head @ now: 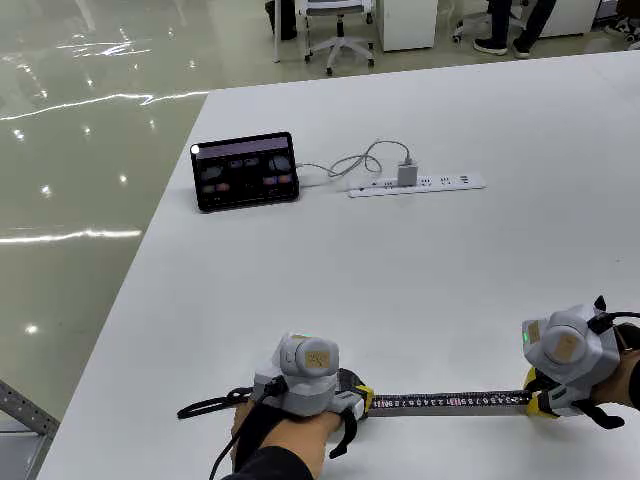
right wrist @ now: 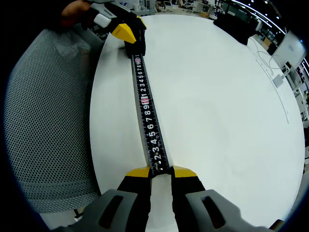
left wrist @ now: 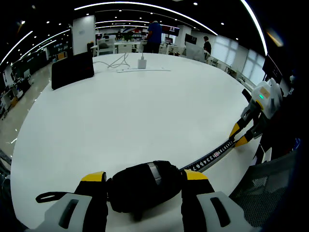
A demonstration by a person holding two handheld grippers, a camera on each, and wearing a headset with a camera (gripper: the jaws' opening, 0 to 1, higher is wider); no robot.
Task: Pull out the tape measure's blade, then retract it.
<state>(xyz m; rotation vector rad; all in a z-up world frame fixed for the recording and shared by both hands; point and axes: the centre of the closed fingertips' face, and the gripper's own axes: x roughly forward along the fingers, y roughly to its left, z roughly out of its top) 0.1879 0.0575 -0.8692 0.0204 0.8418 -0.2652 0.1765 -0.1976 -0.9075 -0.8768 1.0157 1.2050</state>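
Black tape (head: 450, 402) spans left gripper (left wrist: 145, 176) to right gripper (right wrist: 159, 171).

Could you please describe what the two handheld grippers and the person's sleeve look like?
Both the left gripper and right gripper have light grey moulded bodies and black fingers capped with yellow tips. A small green light glows on the right one. Black straps hang from the left one, and the sleeve is dark.
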